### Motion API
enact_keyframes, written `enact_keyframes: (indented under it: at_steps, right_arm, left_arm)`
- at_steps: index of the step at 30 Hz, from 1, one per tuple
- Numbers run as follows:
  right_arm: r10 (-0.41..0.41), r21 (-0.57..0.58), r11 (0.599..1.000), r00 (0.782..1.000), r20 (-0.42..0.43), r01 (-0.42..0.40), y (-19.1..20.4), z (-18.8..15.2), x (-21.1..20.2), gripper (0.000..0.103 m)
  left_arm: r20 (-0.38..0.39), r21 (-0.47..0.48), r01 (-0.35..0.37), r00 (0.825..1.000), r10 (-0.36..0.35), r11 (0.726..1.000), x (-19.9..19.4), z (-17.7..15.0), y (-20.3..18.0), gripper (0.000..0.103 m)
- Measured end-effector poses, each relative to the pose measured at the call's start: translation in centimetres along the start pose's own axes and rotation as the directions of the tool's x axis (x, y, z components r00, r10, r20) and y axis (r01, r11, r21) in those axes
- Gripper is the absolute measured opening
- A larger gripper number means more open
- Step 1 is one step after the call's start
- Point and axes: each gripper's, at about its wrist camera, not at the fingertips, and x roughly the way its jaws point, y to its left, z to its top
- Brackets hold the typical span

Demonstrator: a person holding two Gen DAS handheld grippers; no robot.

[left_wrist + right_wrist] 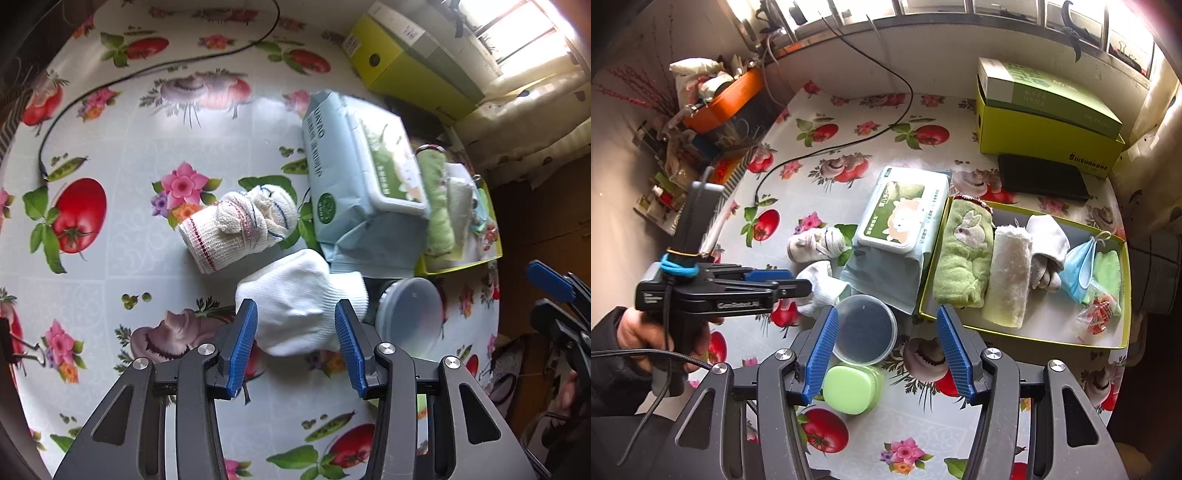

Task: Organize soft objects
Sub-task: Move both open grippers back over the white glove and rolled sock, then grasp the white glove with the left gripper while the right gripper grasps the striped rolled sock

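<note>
Tongs [295, 343] around soft ribbed sock [299, 314]

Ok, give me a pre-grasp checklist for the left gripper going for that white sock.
1. Left gripper open: ok, its jaws stand apart.
2. White sock between the fingers: ok, it lies in the gap in the left wrist view.
3. Nothing else in the bite: cannot tell, the clear round lid sits right beside the sock.
4. Room in the tray: ok, bare floor shows in front of the green towel and the rolled white cloth.
5. Right gripper out of the way: ok, open, empty, above the lid.
6. Wipes pack between sock and tray: not ok, lift over it.
</note>
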Motion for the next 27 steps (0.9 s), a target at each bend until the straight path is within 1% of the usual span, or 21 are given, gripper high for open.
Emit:
enact_keyframes:
  at_steps: [4, 6, 8, 10, 12, 14, 15, 16, 18, 19, 22, 27]
  right_arm:
    - [0.0, 0.002, 1.0, 1.0, -0.005, 0.0, -0.1, 0.3, 0.3, 0.055]
    - [0.0, 0.001, 1.0, 1.0, -0.007, 0.0, -0.1, 0.5, 0.5, 0.055]
    - [0.001, 0.001, 1.0, 1.0, -0.009, -0.001, 0.0, 0.7, 0.6, 0.055]
    - [0.003, 0.0, 1.0, 1.0, -0.012, -0.003, 0.0, 0.9, 0.8, 0.055]
    - [0.005, -0.003, 1.0, 1.0, -0.017, -0.005, 0.1, 1.2, 1.1, 0.055]
    - [0.009, -0.006, 1.0, 1.0, -0.022, -0.009, 0.2, 1.4, 1.4, 0.055]
    - [0.011, -0.009, 1.0, 1.0, -0.026, -0.011, 0.3, 1.5, 1.5, 0.055]
    - [0.012, -0.013, 1.0, 1.0, -0.029, -0.012, 0.4, 1.6, 1.6, 0.055]
    - [0.014, -0.022, 1.0, 0.999, -0.033, -0.015, 0.6, 1.8, 1.9, 0.055]
    - [0.017, -0.025, 1.0, 0.999, -0.033, -0.018, 0.7, 1.9, 1.9, 0.055]
    - [0.026, -0.038, 0.999, 0.999, -0.036, -0.027, 1.1, 2.3, 2.2, 0.055]
    - [0.044, -0.064, 0.997, 0.998, -0.051, -0.047, 1.9, 3.1, 3.0, 0.055]
  left_arm:
    - [-0.028, -0.007, -0.023, 0.999, 0.023, 1.0, 1.5, 0.4, 0.4, 0.046]
    - [-0.039, -0.005, -0.029, 0.999, 0.028, 1.0, 2.0, 0.4, 0.5, 0.048]
    - [-0.059, -0.002, -0.037, 0.998, 0.037, 0.999, 2.7, 0.5, 0.6, 0.048]
    - [-0.084, -0.026, -0.038, 0.996, 0.035, 0.999, 3.6, 0.4, 1.0, 0.049]
    - [-0.075, -0.033, -0.032, 0.997, 0.03, 0.999, 3.6, 0.3, 1.1, 0.049]
    - [-0.068, -0.008, -0.054, 0.996, 0.053, 0.999, 3.6, 0.2, 0.7, 0.049]
    - [-0.065, -0.002, -0.063, 0.996, 0.063, 0.998, 3.7, 0.1, 0.5, 0.047]
    - [-0.058, 0.004, -0.081, 0.995, 0.081, 0.997, 3.7, 0.0, 0.4, 0.038]
    - [-0.061, 0.007, -0.078, 0.995, 0.078, 0.997, 4.0, -0.1, 0.0, 0.025]
    - [-0.062, -0.003, -0.068, 0.996, 0.067, 0.998, 4.0, -0.2, 0.0, 0.023]
    - [-0.047, 0.002, -0.075, 0.996, 0.075, 0.997, 3.6, -0.7, -0.3, 0.02]
    - [-0.018, -0.022, -0.068, 0.998, 0.068, 0.997, 1.9, -1.3, 0.7, 0.019]
